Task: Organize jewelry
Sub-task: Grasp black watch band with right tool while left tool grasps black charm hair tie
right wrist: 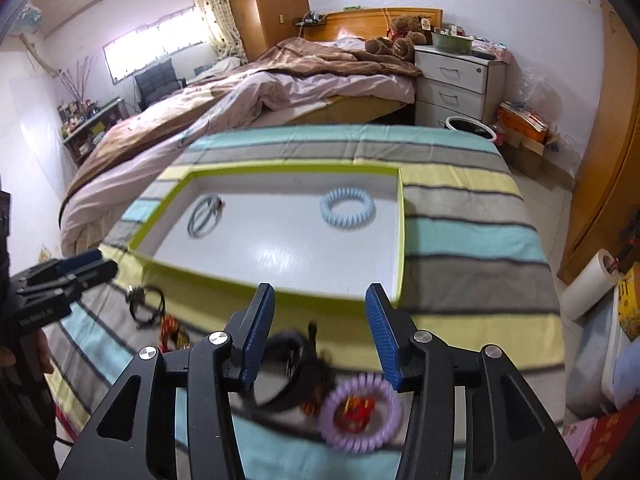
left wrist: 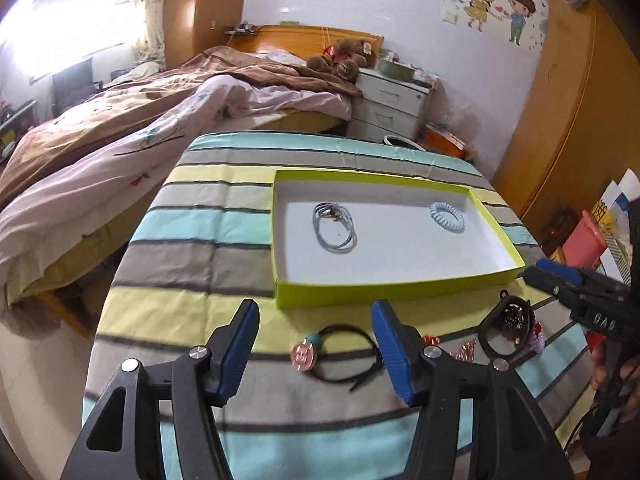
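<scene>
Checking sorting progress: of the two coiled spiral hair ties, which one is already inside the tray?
The pale blue coiled hair tie, lying in the green-rimmed white tray. The purple coiled hair tie is outside on the striped cloth.

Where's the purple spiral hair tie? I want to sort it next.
Right wrist view: purple spiral hair tie lies on the striped cloth, outside the tray.

Left gripper: black angular frame, triangular cut-outs, round silver screws at pivots, blue ribbed finger pads. Right gripper: identical build; white lettering on body side, illegible. Thin black cable trailing below.
</scene>
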Demonstrator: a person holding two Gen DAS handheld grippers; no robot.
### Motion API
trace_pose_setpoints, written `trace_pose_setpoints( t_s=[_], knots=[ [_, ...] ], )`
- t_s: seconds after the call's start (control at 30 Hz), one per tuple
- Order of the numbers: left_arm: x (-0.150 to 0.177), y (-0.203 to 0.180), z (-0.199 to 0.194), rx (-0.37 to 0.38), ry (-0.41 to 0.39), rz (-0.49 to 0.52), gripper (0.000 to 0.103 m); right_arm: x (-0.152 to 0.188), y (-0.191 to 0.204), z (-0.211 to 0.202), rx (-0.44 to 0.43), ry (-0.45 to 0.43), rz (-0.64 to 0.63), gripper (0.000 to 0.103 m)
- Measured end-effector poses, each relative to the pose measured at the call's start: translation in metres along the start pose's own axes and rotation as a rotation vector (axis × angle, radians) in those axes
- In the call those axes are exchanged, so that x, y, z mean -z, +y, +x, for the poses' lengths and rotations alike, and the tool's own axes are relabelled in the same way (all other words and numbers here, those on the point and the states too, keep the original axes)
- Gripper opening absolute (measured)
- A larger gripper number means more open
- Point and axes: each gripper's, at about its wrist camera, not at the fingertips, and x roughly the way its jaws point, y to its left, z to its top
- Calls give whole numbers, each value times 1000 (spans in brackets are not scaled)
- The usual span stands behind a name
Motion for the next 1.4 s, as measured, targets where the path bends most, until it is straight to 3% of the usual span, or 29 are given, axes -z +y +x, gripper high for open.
trace_pose_setpoints(
  t_s=[0.17,0.5,0.53,0.57,0.63,0.73,0.83,1.27,1.4],
  knots=[
    [17,11,-8,25,24,-31,64,19,8,2,33,35,-22,48],
    [47,22,-14,83,74,-99,64,32,18,7,43,49,-16,48],
    [48,23,-13,80,79,-106,64,33,19,7,43,48,-16,46],
    [49,24,-13,82,83,-113,64,33,20,7,45,48,-13,35],
    [51,26,-13,98,88,-124,64,34,20,8,62,50,-8,26],
    [53,28,-15,94,76,-121,64,35,19,6,65,48,-6,24],
    [54,30,-12,97,83,-122,64,35,18,5,76,44,-2,15],
    [39,28,6,75,90,-115,64,32,19,-17,21,-27,40,14],
    [32,18,17,76,108,-61,64,33,20,-29,0,-54,56,14]
  ],
)
